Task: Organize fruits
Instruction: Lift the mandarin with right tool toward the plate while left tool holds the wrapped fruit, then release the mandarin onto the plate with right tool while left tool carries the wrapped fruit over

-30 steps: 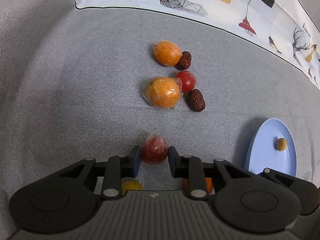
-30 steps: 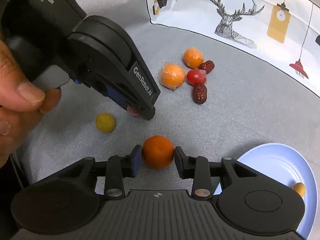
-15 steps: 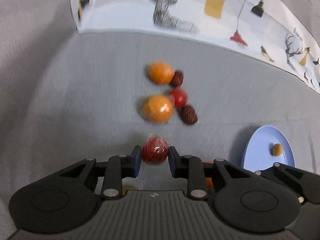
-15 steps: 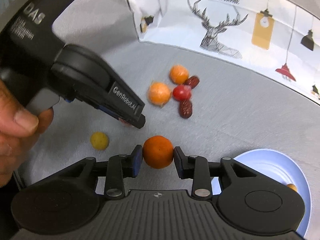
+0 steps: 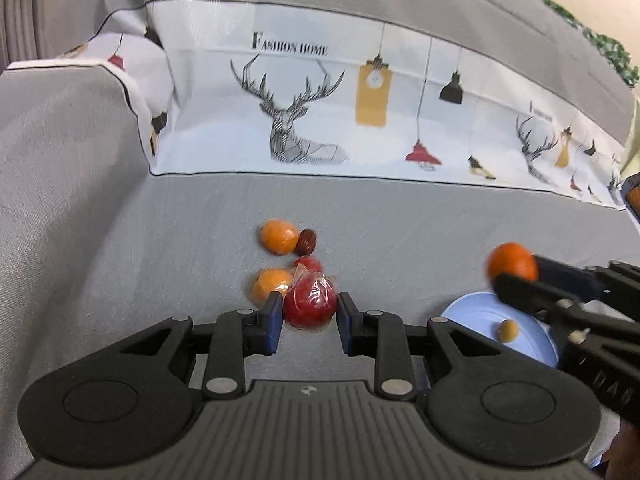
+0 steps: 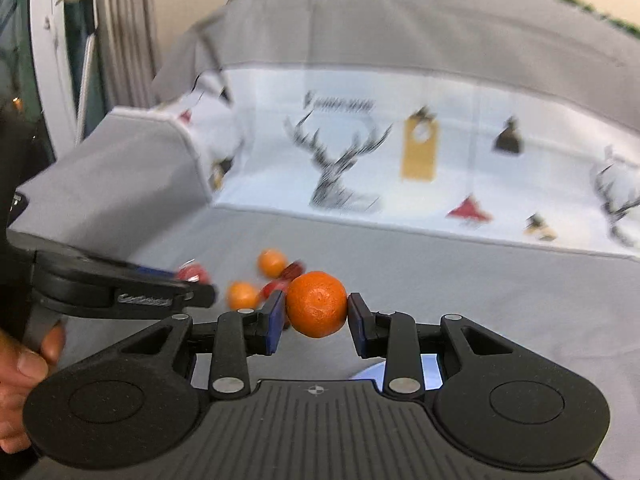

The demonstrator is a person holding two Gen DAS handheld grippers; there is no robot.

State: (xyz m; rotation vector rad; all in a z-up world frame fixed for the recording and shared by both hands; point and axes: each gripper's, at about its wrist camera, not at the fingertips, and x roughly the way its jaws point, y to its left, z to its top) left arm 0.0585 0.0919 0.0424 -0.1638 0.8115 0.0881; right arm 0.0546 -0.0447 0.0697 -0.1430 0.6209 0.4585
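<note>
My left gripper (image 5: 309, 311) is shut on a red fruit wrapped in clear plastic (image 5: 310, 307) and holds it above the grey cloth. My right gripper (image 6: 315, 312) is shut on a small orange (image 6: 316, 304), lifted off the cloth; it also shows at the right of the left wrist view (image 5: 513, 261), over the light blue plate (image 5: 472, 314). A small yellow-brown fruit (image 5: 508, 330) lies on the plate. On the cloth ahead lie two wrapped oranges (image 5: 279, 237) (image 5: 269, 283), a dark date (image 5: 307, 240) and a red tomato (image 5: 310, 263).
A white printed cloth with deer and lamps (image 5: 304, 120) hangs along the back of the grey surface. The left gripper (image 6: 120, 292) and the hand holding it fill the left of the right wrist view. The plate's edge (image 6: 432, 368) shows under the right gripper.
Both grippers have lifted with their fruits and tilted up toward the back cloth. The right gripper with the orange has moved over the blue plate.
</note>
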